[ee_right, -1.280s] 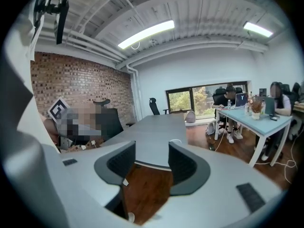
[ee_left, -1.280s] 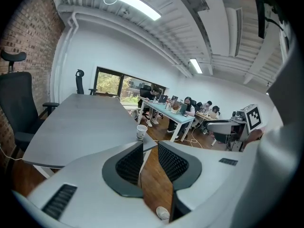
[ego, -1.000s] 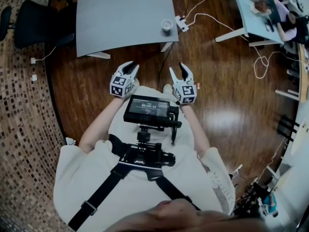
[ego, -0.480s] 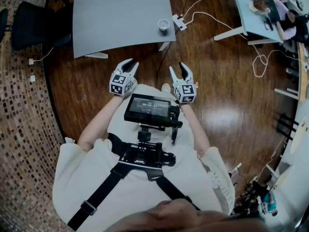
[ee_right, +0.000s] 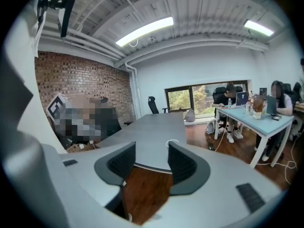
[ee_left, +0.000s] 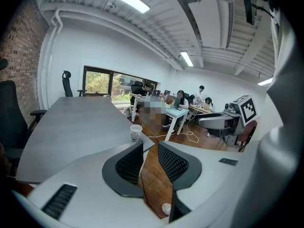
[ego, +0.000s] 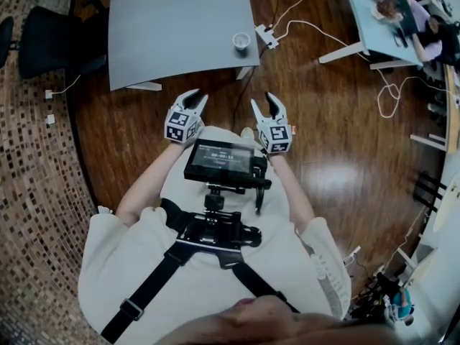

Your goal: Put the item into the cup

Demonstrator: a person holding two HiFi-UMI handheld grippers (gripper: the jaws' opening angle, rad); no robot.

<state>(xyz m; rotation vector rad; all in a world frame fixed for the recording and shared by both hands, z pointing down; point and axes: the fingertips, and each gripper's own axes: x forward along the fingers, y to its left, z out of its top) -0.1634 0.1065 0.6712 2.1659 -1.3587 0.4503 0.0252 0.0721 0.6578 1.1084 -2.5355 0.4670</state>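
Left gripper [ego: 192, 99] and right gripper [ego: 262, 105]: both jaw pairs apart, nothing between them, held side by side close to the person's chest and pointing at the table [ego: 180, 27]. Table is grey and bare except for the cup, and stands well apart from both grippers across bare wood floor [ego: 345, 121]. Chair [ego: 43, 42] sits at the table's left edge. Cup [ego: 241, 41] is white, upright and open, at the table's near edge by its right corner. Item: no view shows it, not on the table, not in either gripper. Step, as I judge: start, nothing picked yet. Next move calls for finding the item and gripping it, then closing the gap to the cup's corner.
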